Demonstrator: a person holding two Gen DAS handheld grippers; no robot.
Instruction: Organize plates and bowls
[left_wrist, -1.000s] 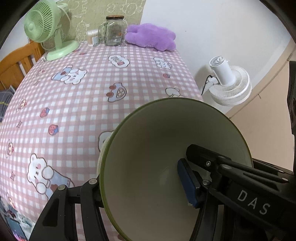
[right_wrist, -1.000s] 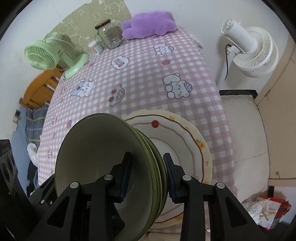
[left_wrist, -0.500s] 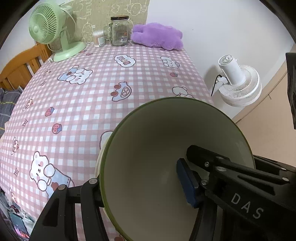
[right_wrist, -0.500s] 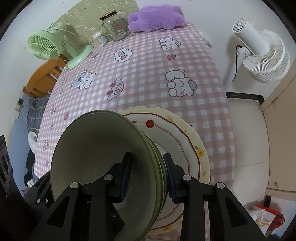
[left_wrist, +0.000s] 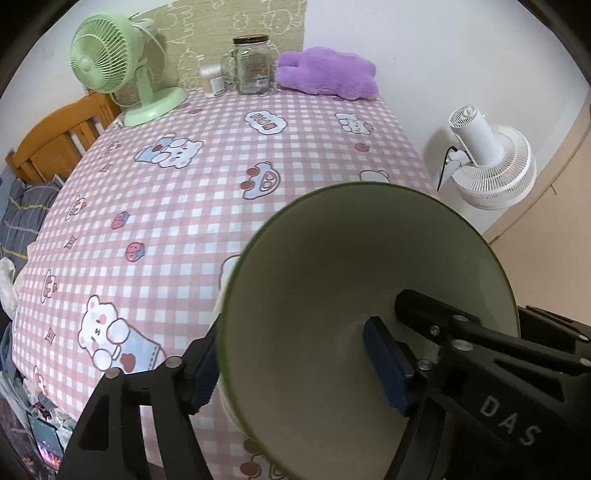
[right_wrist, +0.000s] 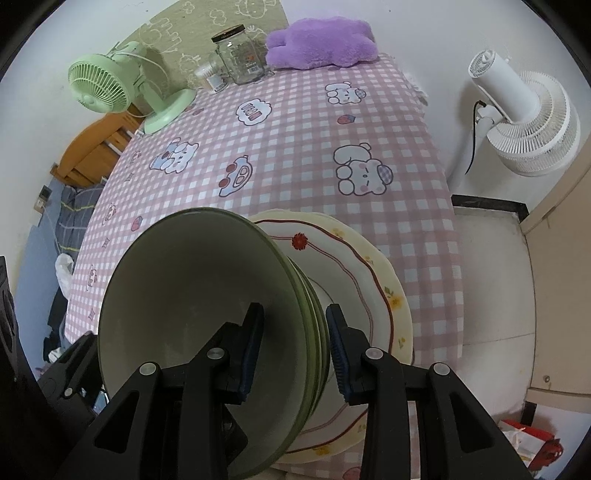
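Observation:
A nested stack of green-rimmed bowls sits on a cream plate with a red wavy line and small flowers, near the front right of the pink checked table. My right gripper is shut on the stack's rim, one finger inside and one outside. In the left wrist view the top bowl fills the lower right. My left gripper is shut on its rim, the right pad inside the bowl and the left pad outside. The stack hides most of the plate in this view.
At the table's far edge stand a green desk fan, a glass jar, a small white container and a purple plush. A white floor fan stands right of the table. A wooden bed frame lies left.
Both cameras have risen and drawn back a little, so more of the table shows. Both grippers keep their grip on the bowls' rims. The plate stays in place.

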